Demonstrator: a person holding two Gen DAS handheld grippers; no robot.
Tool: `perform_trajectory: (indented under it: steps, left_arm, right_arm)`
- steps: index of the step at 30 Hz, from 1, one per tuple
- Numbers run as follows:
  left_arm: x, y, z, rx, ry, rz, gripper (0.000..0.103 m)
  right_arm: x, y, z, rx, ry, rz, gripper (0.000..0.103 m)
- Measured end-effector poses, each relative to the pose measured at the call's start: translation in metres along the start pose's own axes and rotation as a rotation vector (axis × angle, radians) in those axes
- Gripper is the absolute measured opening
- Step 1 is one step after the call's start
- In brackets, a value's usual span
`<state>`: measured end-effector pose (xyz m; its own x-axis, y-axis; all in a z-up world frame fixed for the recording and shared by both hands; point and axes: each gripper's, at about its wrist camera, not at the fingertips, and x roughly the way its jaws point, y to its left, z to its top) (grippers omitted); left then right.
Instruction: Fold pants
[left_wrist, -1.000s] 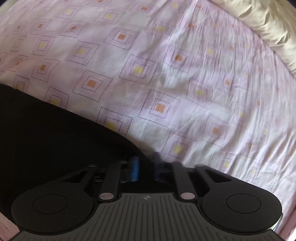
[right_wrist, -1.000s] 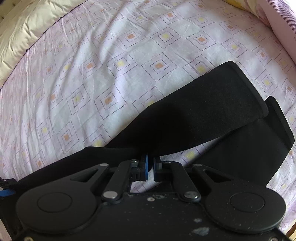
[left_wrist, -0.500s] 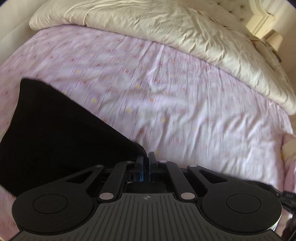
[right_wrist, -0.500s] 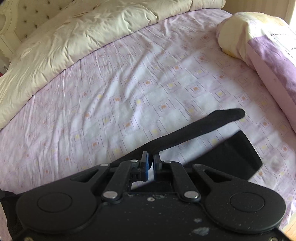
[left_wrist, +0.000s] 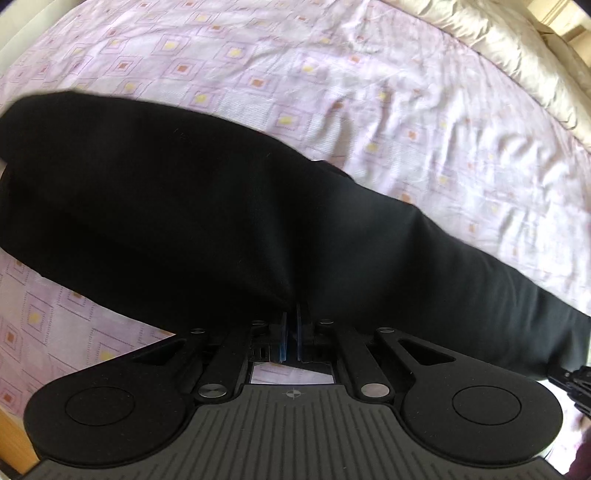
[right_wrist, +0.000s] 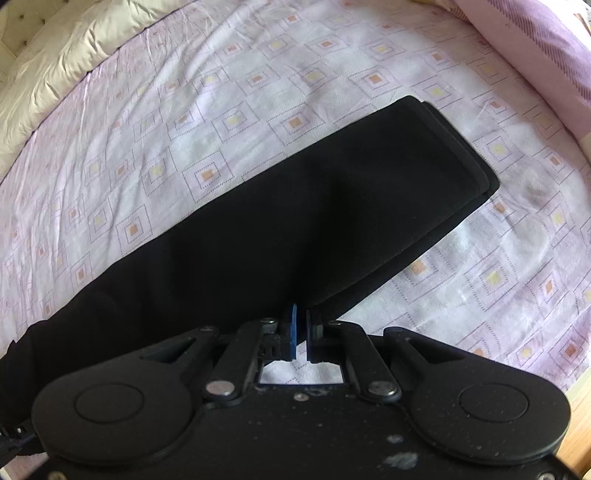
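Pants (right_wrist: 295, 206) (black) seemingly between both tongs

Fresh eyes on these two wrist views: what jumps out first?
The black pants dominate: a long dark band running diagonally across the pink diamond-print bedsheet, legs stacked so both hems line up at the upper right. Both the left gripper and the right gripper have jaws shut on the fabric's near edge. A cream duvet borders the sheet.

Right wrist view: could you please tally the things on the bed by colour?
Black: 1, the pants, legs stacked, pinched by the right gripper
Cream: 1, the duvet bunched at the far edge
Purple-striped: 1, the pillow
Total: 3, all on the patterned pink sheet
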<state>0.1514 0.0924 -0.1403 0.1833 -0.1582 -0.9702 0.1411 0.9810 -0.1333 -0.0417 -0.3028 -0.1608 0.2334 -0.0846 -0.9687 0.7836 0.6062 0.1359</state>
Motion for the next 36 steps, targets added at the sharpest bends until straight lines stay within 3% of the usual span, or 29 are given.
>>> perform_trajectory:
  steps: [4,9,15,19,23,29,36]
  left_arm:
    - [0.006,-0.011,-0.008,0.033,0.019,0.014,0.005]
    - [0.019,-0.009,-0.012,-0.041,0.031,0.035,0.005]
    - [0.025,-0.009,-0.016,-0.047,0.025,0.044,0.010]
    - [0.007,-0.002,-0.036,-0.097,0.001,0.033,0.011]
    - [-0.014,-0.006,-0.048,-0.083,-0.051,0.040,0.012]
    - [-0.035,-0.021,-0.065,-0.022,-0.091,0.140,0.012]
    - [-0.063,-0.012,-0.065,-0.038,-0.137,0.176,0.012]
  right_arm:
    - [-0.007,-0.016,-0.006,0.004,-0.029,-0.018,0.005]
    - [-0.004,-0.023,-0.001,-0.023,-0.011,0.013,0.005]
    - [0.002,-0.023,0.002,-0.085,0.015,0.012,0.005]
    - [0.009,-0.026,0.005,-0.100,0.041,-0.002,0.006]
    - [0.015,-0.022,0.006,-0.148,0.065,-0.012,0.007]
    - [0.019,-0.019,0.008,-0.186,0.085,-0.011,0.007]
    - [0.020,-0.028,0.010,-0.202,0.090,0.037,0.007]
